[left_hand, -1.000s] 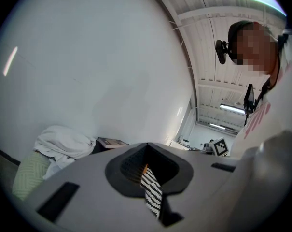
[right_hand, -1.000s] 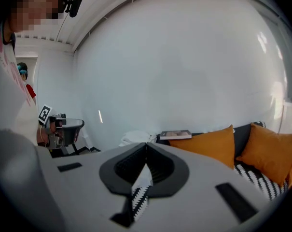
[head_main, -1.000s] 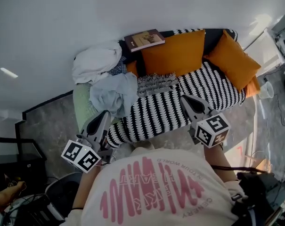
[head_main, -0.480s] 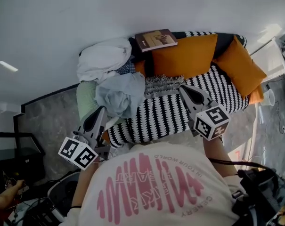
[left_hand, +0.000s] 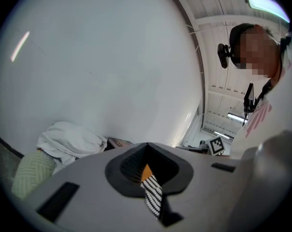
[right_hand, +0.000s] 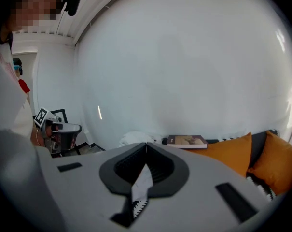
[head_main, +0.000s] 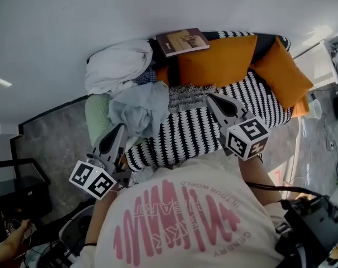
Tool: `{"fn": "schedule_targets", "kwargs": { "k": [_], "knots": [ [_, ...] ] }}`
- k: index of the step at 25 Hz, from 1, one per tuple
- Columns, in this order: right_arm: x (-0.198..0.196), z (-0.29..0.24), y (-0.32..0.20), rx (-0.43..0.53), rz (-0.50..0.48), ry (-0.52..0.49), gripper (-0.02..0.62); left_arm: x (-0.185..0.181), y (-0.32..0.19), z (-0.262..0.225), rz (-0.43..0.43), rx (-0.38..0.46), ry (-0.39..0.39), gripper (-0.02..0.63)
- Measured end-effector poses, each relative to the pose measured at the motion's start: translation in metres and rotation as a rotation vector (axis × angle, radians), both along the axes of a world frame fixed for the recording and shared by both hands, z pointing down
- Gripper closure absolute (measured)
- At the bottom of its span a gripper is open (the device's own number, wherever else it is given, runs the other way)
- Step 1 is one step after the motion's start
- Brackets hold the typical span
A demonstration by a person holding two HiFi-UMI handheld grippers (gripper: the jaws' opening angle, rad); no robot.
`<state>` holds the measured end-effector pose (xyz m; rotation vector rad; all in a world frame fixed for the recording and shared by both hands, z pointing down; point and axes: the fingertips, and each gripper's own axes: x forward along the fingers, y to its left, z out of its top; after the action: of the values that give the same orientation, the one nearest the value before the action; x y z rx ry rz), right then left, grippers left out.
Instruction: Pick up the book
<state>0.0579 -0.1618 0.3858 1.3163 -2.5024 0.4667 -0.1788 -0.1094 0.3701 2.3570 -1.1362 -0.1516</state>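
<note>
The book [head_main: 182,41], brown with a pale cover picture, lies flat on top of the sofa's backrest against the white wall. In the right gripper view the book [right_hand: 187,140] sits ahead and slightly right; in the left gripper view only a dark corner of the book [left_hand: 118,141] shows beside the white laundry. My right gripper [head_main: 210,97] hovers over the striped seat, well short of the book, shut and empty. Lower left, off the sofa's front corner, my left gripper [head_main: 119,128] is also shut and empty. The tips meet in both gripper views: left [left_hand: 146,145], right [right_hand: 146,144].
The black-and-white striped sofa [head_main: 191,133] carries two orange cushions [head_main: 216,63], [head_main: 280,74]. White cloth [head_main: 115,66] and light blue cloth [head_main: 135,108] are piled at its left end over a green cushion [head_main: 96,119]. A dark shelf [head_main: 18,188] stands on the floor at the left.
Both grippers have moved forward toward the sofa; the right one now reaches further over the seat, nearer the book. Both stayed shut.
</note>
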Motion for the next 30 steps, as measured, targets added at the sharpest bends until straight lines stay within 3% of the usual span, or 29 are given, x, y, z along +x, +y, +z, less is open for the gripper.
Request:
{"fn": "schedule_targets", "kwargs": {
  "k": [7,15,23,30],
  "knots": [
    [-0.007,-0.002,-0.001,-0.001,-0.026,0.008,0.586,0.002,0.005,-0.008,-0.004,0.031,-0.009,0.598],
    [-0.027,0.000,-0.028,0.027,-0.093,0.009,0.586,-0.022,0.004,-0.019,-0.104,0.071,-0.023,0.598],
    [-0.052,0.007,-0.061,0.067,-0.249,-0.040,0.586,-0.031,-0.008,-0.018,-0.186,0.074,-0.034,0.598],
    [-0.064,0.045,-0.104,-0.016,-0.316,-0.035,0.584,-0.053,-0.025,-0.010,-0.312,0.059,-0.033,0.598]
  ]
}}
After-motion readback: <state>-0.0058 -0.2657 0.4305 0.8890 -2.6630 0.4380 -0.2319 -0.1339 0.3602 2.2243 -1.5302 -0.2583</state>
